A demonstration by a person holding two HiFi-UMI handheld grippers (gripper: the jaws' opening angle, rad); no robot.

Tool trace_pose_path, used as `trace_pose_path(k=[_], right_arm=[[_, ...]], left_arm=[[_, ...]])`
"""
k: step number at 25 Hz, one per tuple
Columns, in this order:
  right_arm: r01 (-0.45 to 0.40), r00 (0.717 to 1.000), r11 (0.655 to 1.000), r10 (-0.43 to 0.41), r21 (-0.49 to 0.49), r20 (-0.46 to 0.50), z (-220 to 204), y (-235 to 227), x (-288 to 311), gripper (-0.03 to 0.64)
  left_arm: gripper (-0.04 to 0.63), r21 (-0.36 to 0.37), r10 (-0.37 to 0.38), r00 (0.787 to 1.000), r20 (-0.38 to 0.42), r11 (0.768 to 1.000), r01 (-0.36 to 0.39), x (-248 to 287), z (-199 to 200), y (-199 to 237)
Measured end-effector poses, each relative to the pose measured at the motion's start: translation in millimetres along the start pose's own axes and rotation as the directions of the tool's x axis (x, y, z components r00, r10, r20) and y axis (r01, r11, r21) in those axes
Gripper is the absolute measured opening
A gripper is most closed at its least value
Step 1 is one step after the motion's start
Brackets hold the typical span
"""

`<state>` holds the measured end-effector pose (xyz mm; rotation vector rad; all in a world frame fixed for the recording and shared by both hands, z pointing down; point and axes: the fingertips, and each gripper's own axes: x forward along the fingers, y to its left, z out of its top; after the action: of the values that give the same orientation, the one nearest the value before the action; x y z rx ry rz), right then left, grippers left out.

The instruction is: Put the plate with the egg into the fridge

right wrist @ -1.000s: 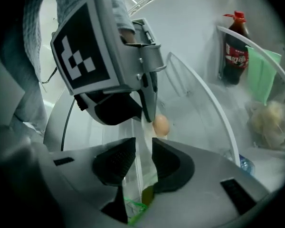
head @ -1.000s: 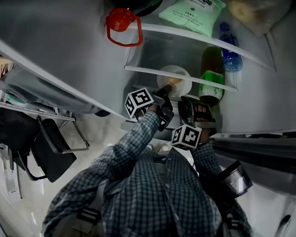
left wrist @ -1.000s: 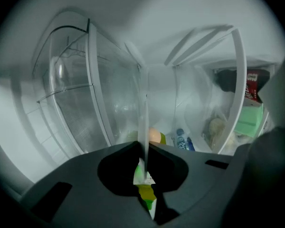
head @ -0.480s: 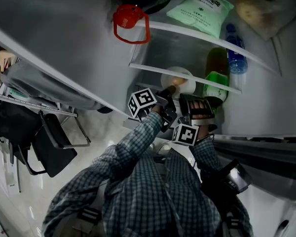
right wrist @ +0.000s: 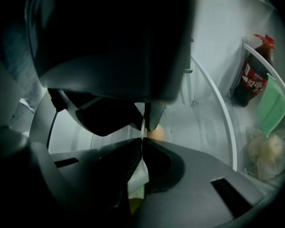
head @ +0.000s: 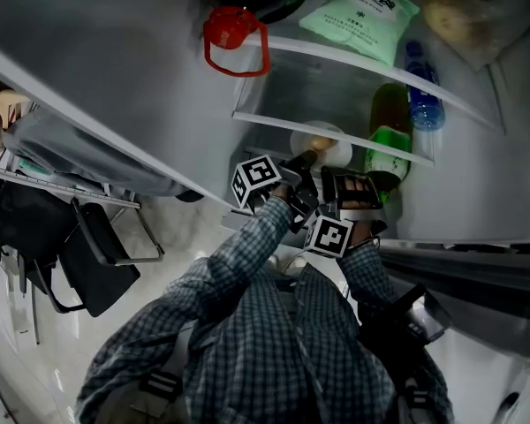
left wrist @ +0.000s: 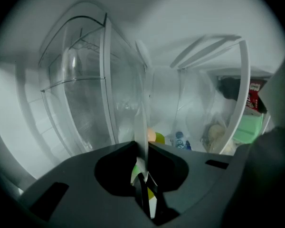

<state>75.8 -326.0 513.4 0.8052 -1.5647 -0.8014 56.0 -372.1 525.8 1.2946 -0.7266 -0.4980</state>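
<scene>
A white plate (head: 329, 133) with a brownish egg (head: 318, 144) on it is held level inside the open fridge, just over a glass shelf (head: 274, 118). My left gripper (head: 302, 161) is shut on the plate's near left rim. My right gripper (head: 347, 173) is shut on the near right rim. In the left gripper view the plate rim (left wrist: 141, 137) runs edge-on between the jaws, with the egg (left wrist: 152, 137) beyond. In the right gripper view the rim (right wrist: 142, 127) is pinched the same way, the egg (right wrist: 156, 133) just behind it. Whether the plate touches the shelf is hidden.
A green bottle (head: 387, 140) and a blue-capped water bottle (head: 422, 95) stand right of the plate. A green packet (head: 360, 11) and a red-capped container (head: 234, 38) lie on the shelf above. A cola bottle (right wrist: 251, 77) stands in the door rack. The fridge door (head: 88, 104) hangs open at left.
Both grippers and the plate have edged slightly deeper into the fridge over the shelf. Both grips are unchanged.
</scene>
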Motion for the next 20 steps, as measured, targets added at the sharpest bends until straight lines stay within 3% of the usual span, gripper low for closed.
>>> trace_pose_path(k=[6,13,20], right_arm=[[0.003,1.0,1.0,-0.003,-0.001,-0.011,2.8,-2.5,3.0,0.014],[-0.012,1.0,1.0,0.012,0.008,-0.022,-0.4,-1.0,5.0,0.014],[-0.028,0.999,0.999,0.028,0.024,-0.024,-1.1,-1.2,6.1,0.014]], left_arm=[[0.028,-0.007,-0.018,0.999,-0.035,1.0,0.018,-2.0,3.7,-1.6],[0.043,0.095,0.013,0.994,-0.106,0.995,-0.003,-2.0,-1.2,-3.1],[0.061,0.153,-0.001,0.987,-0.162,0.988,0.026,-5.0,-10.6,-5.1]])
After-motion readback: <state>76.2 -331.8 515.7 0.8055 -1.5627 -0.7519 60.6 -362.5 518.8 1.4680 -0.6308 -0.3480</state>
